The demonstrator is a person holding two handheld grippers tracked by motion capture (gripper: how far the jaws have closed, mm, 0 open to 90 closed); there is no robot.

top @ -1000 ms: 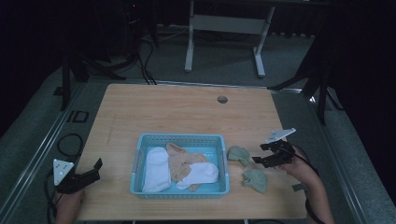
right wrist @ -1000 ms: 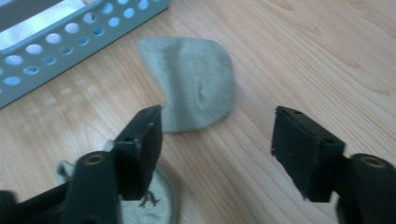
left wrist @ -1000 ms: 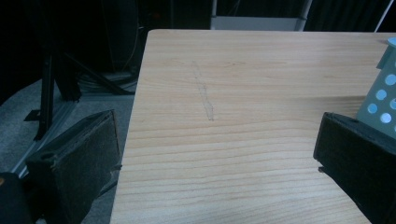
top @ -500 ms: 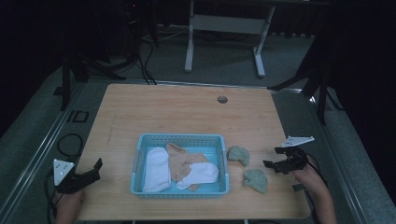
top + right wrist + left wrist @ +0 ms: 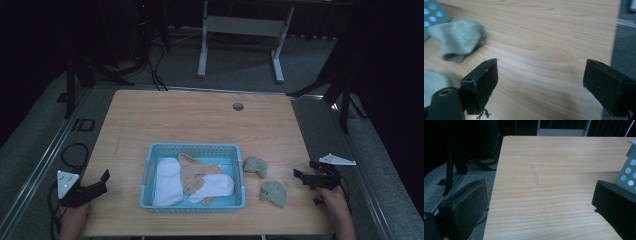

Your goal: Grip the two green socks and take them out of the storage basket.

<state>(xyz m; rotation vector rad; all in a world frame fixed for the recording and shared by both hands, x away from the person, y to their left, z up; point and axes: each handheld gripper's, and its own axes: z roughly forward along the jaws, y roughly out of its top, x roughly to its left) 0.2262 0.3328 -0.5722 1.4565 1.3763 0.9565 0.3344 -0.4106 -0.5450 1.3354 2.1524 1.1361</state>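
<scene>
A light blue basket [image 5: 192, 148] sits at the table's near middle and holds two white socks [image 5: 167, 181] and a tan sock [image 5: 192, 172]. Two green socks lie on the wood to its right, one nearer the basket [image 5: 255, 166] and one closer to me [image 5: 273, 193]. My right gripper [image 5: 302, 169] hovers low by the table's right edge, to the right of both green socks. Its jaws have just been opening and stand wide with nothing between them [image 5: 541, 72]; the green socks [image 5: 459, 40] lie to their left. My left gripper [image 5: 102, 180] is open and empty [image 5: 540, 195] at the near left.
The wooden table [image 5: 200, 120] has a small round hole [image 5: 238, 106] at the back. The basket's corner [image 5: 629, 170] shows just right of the left jaws. A white stand [image 5: 240, 25] is on the floor beyond the table. Cables [image 5: 70, 150] lie left of the table.
My right gripper has moved right and down, away from the green socks toward the table's right edge, and its jaws have widened. The left gripper and the socks have stayed put.
</scene>
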